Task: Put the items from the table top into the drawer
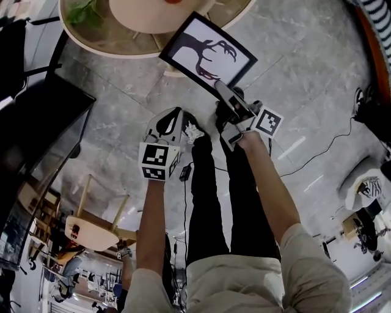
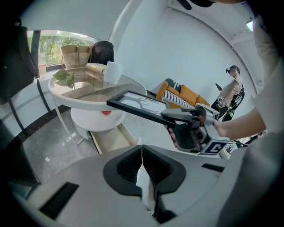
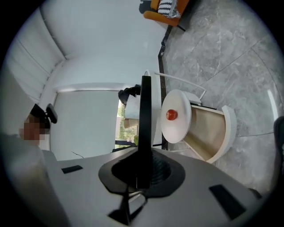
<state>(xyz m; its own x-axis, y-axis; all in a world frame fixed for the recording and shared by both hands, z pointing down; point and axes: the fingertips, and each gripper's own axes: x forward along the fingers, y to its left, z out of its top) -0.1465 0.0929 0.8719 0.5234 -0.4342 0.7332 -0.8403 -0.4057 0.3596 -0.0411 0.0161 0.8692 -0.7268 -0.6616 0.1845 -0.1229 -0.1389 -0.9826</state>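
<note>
My right gripper [image 1: 223,90] is shut on the lower edge of a black-framed picture [image 1: 208,52] with a dark drawing on white, held in the air just off the round white table [image 1: 116,43]. In the right gripper view the frame [image 3: 145,115] stands edge-on between the jaws of the right gripper [image 3: 144,170]. My left gripper [image 1: 186,126] is shut on a crumpled white paper [image 1: 194,131], which shows pinched at the left gripper [image 2: 142,166]. The drawer [image 2: 111,138] under the table stands open beyond it.
A green plant [image 1: 82,12] sits on the table. A wooden stool [image 1: 91,231] stands at lower left and a dark cabinet [image 1: 36,122] at left. Cables [image 1: 317,153] trail over the grey floor. An orange sofa [image 2: 188,95] and a standing person [image 2: 233,88] are further off.
</note>
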